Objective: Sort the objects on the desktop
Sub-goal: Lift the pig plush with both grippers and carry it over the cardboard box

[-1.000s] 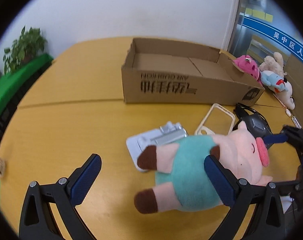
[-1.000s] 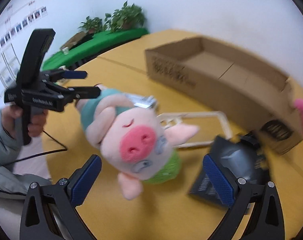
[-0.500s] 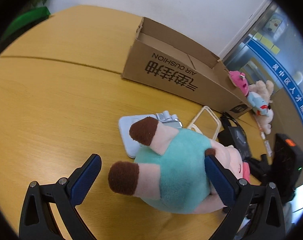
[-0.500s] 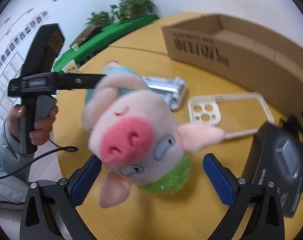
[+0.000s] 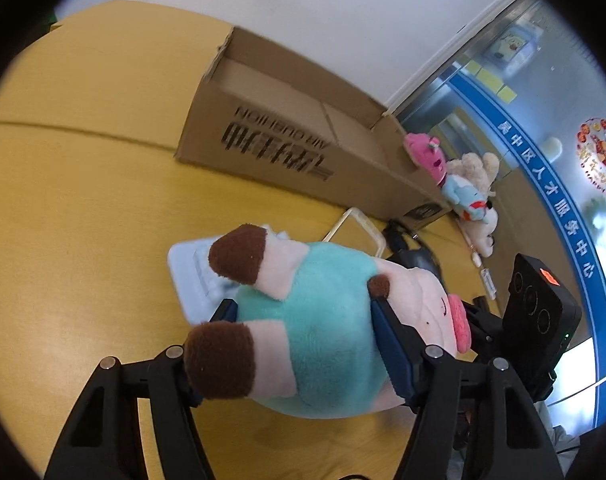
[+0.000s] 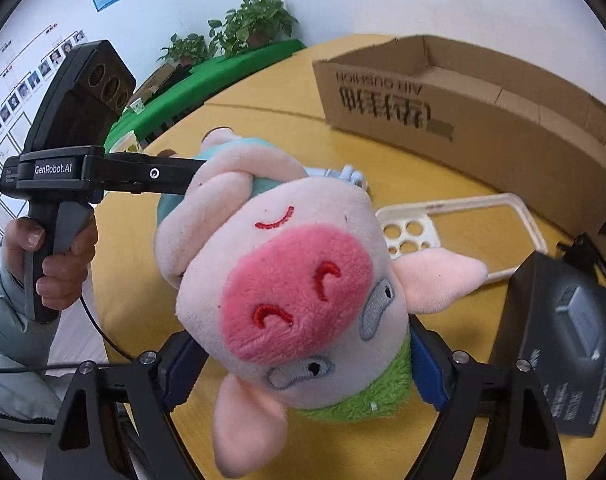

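Observation:
A plush pig (image 5: 323, 336) with a teal body, brown hooves and a pink snout lies between both grippers on the yellow table (image 5: 83, 208). My left gripper (image 5: 307, 340) is shut on its teal body. My right gripper (image 6: 299, 364) is shut on its head (image 6: 299, 292) from the other end. The open cardboard box (image 5: 299, 148) stands behind it, empty as far as I can see; it also shows in the right wrist view (image 6: 463, 120).
A white phone case (image 6: 459, 228), a silver-white device (image 5: 195, 276) under the pig and a black box (image 6: 563, 340) lie on the table. Several plush toys (image 5: 459, 192) sit at the box's right end. Potted plants (image 6: 247, 28) stand beyond the table.
Both grippers have closed on the pig, the left on its body and the right on its head. The left gripper has moved in closer.

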`<state>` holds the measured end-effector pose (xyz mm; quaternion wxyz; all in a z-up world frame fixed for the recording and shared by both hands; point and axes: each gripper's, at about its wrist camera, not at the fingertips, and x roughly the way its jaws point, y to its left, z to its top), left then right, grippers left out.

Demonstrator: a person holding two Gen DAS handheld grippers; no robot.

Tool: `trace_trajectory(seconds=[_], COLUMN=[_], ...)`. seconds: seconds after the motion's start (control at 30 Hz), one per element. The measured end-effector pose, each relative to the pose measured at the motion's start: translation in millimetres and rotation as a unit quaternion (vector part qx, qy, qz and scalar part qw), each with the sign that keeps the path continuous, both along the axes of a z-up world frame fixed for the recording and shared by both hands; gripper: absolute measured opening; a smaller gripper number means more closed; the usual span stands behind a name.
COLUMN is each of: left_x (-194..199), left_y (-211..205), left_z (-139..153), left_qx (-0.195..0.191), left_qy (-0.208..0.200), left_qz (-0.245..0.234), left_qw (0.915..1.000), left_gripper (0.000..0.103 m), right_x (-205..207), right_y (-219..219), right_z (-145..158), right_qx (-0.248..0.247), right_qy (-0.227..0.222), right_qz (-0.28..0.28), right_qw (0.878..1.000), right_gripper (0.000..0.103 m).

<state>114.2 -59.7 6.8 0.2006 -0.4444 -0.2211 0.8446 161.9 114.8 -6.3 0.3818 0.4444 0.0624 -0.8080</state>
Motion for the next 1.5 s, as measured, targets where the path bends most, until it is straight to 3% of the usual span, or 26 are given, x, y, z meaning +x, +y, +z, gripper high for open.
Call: trace_trajectory(seconds=[0.3,0.43,0.57,0.7,0.83,1.0,1.13,1.5], left_x=[-39.6,-56.5,-77.4,-105.3,-130.2,-181.7,-240.4,-372.1], left_y=[17.6,23.7,28.7,29.9,19.2,6.5,-0.8,-21.3], left_z=[98.0,158.9,203.1,241.3,257.8,251.4,219.5,78.0], left_qx=[-0.025,-0.036,-0.041,-0.046,-0.051,-0.049,-0.060,-0.079], left_qy=[0.119,0.193,0.240,0.271,0.283,0.260,0.223,0.077], left_qz=[-0.021,-0.027,-0.030,-0.030,-0.025,-0.015,-0.001,0.028], left_qw=[0.9923,0.9802,0.9695,0.9610,0.9575,0.9642,0.9729,0.9934], left_gripper=[0.066,0.065,0.065,0.065,0.065,0.065,0.064,0.064], right_x=[-43.5,-63.2,-87.6,-122.5,-161.0,-229.6,-290.9,-448.0], right_y=[9.2,14.1,16.6,11.0,5.8,-5.9,-21.1,-42.7], right_z=[98.2,152.5,206.6,249.5,274.9,273.9,244.4,88.1], right_qx=[-0.007,-0.007,-0.004,0.002,0.009,0.022,0.016,0.032], right_qy=[0.103,0.162,0.215,0.252,0.267,0.250,0.202,0.083], right_qz=[-0.016,-0.023,-0.026,-0.024,-0.016,0.001,0.004,-0.004], right_qw=[0.995,0.987,0.976,0.967,0.964,0.968,0.979,0.996], right_gripper=[0.087,0.087,0.087,0.087,0.087,0.087,0.087,0.087])
